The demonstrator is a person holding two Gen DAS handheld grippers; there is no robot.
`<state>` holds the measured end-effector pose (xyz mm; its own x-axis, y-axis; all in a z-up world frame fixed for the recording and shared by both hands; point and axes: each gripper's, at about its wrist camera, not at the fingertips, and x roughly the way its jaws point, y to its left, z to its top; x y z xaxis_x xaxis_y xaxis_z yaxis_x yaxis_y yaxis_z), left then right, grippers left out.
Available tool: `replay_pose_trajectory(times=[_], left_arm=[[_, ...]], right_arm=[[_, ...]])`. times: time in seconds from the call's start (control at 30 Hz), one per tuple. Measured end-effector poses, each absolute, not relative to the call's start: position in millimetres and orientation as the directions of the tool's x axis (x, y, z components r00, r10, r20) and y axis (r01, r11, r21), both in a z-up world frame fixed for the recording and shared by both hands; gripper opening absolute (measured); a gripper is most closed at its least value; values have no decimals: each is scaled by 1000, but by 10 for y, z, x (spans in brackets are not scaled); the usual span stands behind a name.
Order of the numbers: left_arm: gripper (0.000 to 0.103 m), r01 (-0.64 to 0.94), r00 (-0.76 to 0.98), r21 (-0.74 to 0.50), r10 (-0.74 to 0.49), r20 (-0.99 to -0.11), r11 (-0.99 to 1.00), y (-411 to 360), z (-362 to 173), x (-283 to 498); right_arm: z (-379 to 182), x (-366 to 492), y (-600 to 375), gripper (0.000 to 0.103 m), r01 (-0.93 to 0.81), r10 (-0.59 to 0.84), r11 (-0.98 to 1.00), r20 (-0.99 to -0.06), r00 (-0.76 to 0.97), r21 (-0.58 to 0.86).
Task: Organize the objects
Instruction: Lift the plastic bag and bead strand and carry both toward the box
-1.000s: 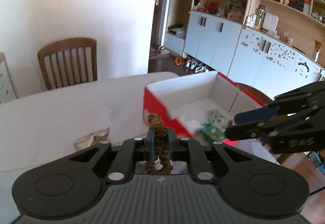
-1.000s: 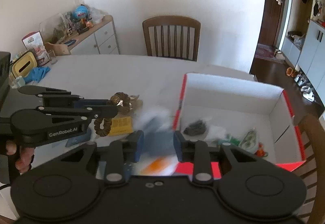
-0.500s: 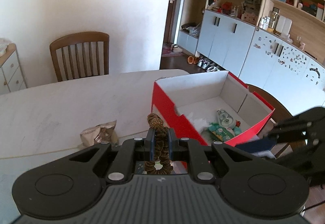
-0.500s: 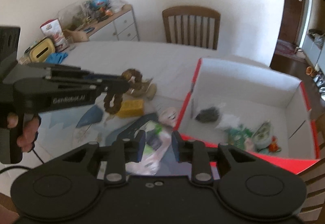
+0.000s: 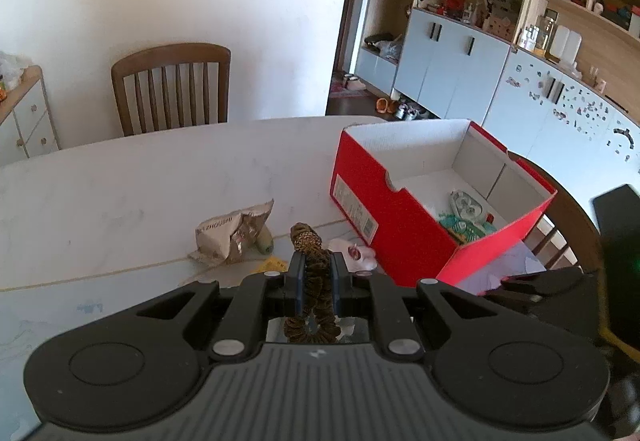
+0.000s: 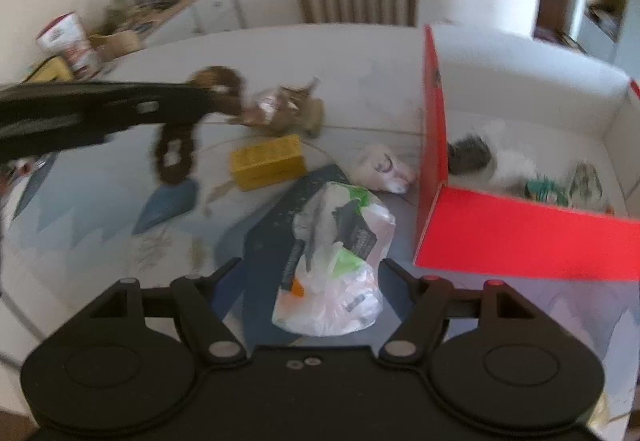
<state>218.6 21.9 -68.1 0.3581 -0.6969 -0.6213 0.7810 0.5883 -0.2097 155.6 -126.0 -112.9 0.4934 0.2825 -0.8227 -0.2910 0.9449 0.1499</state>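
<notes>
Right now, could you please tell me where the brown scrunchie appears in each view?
Left wrist: brown scrunchie, bottom centre, clamped in the left gripper.
Right wrist: left of centre, dangling above the table, blurred.
Shared landmark: red box, right of it in both.

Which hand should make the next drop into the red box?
Left, probably. The left tongs are shut on the brown scrunchie, ready to carry to the red box. The right tongs stand open and empty over the plastic bag.
</notes>
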Motion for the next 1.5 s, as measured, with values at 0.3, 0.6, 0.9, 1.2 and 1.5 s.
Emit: replay_pose_trajectory(times=[0.3, 0.6, 0.9, 1.2, 1.5], left_arm=[[12, 794, 323, -226, -706, -631, 565, 297, -757, 2222], [12, 800, 302, -237, -712, -634, 551, 305, -772, 2223], [12, 802, 302, -237, -714, -632, 549, 296, -712, 2189], [13, 795, 308, -255, -729, -611, 550, 253, -437, 2135], [13, 810, 321, -232, -739, -593, 538, -39, -140, 1984]], right_arm=[[-1393, 1694, -1227, 72, -150, 198, 978, -855, 479, 142], [-1448, 1692, -1188, 53, -129, 170, 984, -871, 461, 124], [-1222, 1591, -1180, 35, -180, 224, 971, -846, 484, 154], [-624, 1381, -1351, 35, -241, 308, 948, -800, 516, 209], [-133, 1421, -1767, 35, -260, 322, 944, -749, 579, 205]])
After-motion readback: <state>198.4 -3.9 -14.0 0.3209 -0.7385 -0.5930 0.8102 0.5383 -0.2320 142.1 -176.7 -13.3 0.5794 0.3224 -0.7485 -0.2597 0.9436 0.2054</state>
